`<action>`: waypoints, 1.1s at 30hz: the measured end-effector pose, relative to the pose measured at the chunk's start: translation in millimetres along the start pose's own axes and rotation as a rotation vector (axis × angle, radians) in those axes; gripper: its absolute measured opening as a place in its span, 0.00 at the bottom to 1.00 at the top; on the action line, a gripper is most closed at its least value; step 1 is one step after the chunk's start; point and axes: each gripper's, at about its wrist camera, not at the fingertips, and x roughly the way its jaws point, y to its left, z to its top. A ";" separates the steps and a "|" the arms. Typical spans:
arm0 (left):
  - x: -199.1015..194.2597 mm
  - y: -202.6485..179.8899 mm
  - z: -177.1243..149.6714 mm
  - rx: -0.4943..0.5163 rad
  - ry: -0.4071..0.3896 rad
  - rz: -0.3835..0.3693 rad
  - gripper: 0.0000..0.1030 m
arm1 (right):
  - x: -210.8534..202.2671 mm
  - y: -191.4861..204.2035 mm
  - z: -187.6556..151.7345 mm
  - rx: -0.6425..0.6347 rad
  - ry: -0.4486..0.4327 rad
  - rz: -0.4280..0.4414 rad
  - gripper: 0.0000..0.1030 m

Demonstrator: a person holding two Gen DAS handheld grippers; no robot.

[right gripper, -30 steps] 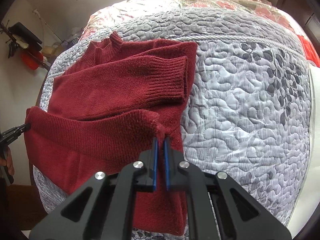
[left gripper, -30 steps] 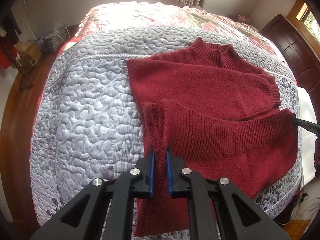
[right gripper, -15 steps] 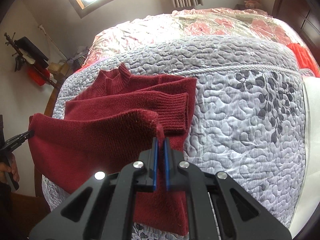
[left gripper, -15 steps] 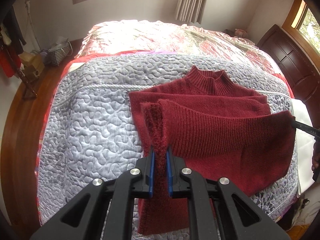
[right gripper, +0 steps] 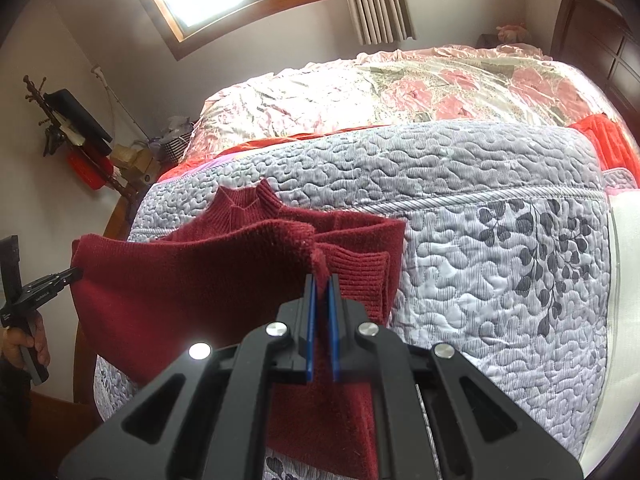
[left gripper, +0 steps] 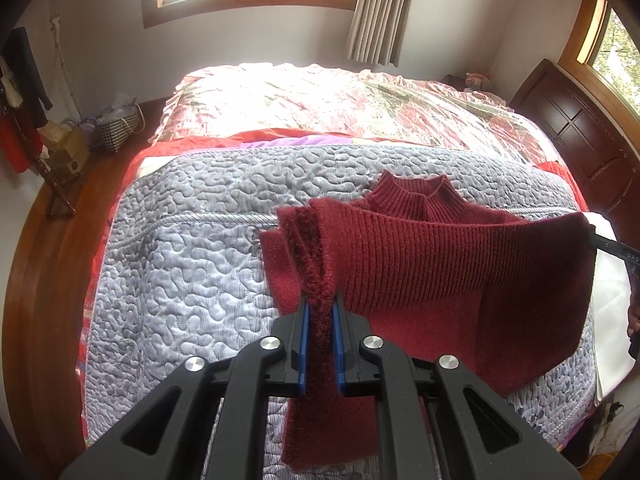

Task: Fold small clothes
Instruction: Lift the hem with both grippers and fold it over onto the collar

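Dark red sweater (left gripper: 452,264) raised over grey quilted bedspread (left gripper: 180,280).
Left gripper (left gripper: 320,312) and right gripper (right gripper: 322,292) each clench one hem corner; collar points up-frame, hem stretched left-to-right.

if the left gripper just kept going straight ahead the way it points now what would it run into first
Most likely the red sweater itself: the left gripper is shut on its lifted hem, and the raised fold and collar lie right ahead. Beyond that comes the grey quilted bedspread. Depth is hard to judge through the fisheye.

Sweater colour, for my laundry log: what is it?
Dark red sweater, plain ribbed knit; clearest in the left wrist view.
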 end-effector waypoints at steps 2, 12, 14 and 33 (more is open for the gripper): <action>3.0 -0.7 5.2 0.010 -0.005 0.003 0.09 | 2.4 0.3 6.9 -0.011 -0.005 0.004 0.04; 15.5 -4.3 34.5 0.067 -0.035 0.011 0.09 | 14.8 0.6 34.6 -0.045 -0.013 -0.005 0.04; 20.4 -4.3 39.0 0.075 -0.036 0.007 0.09 | 18.5 -0.4 39.5 -0.048 -0.013 -0.006 0.04; 92.0 19.3 74.4 0.047 0.024 -0.054 0.09 | 79.7 -23.2 78.3 -0.006 0.038 0.014 0.04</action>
